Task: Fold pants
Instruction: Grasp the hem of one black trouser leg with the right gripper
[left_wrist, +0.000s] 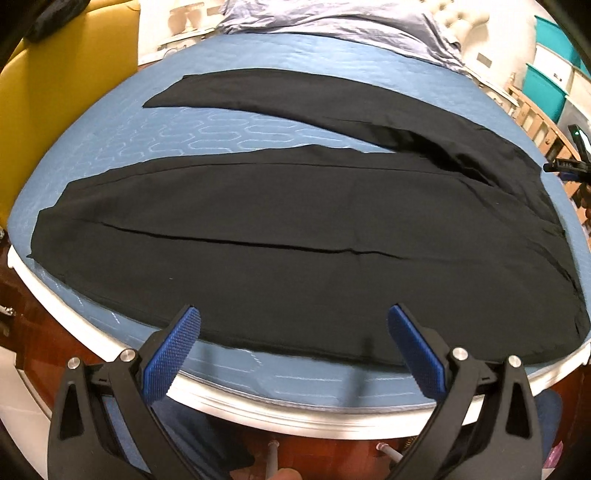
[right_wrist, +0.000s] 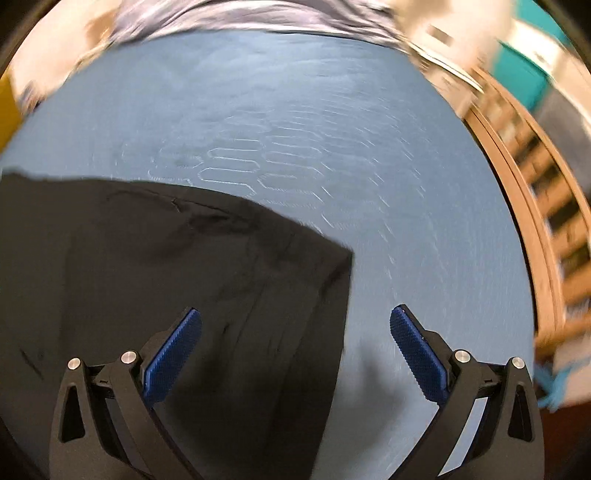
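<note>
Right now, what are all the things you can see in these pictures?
Black fabric pants: one, black, spread flat on the bed, legs apart in a V.
Blue quilted mattress cover: one, blue, under the pants.
Pale lilac bedding: one heap, lilac, far end of the bed.
Yellow padded chair: one, yellow, left of the bed.
Teal storage boxes: several, teal, far right.
Wooden slatted rail: one, tan, right of the bed.
Left gripper: fingers open, at the bed's near edge.
Right gripper: fingers open, over the pants' waist end.
</note>
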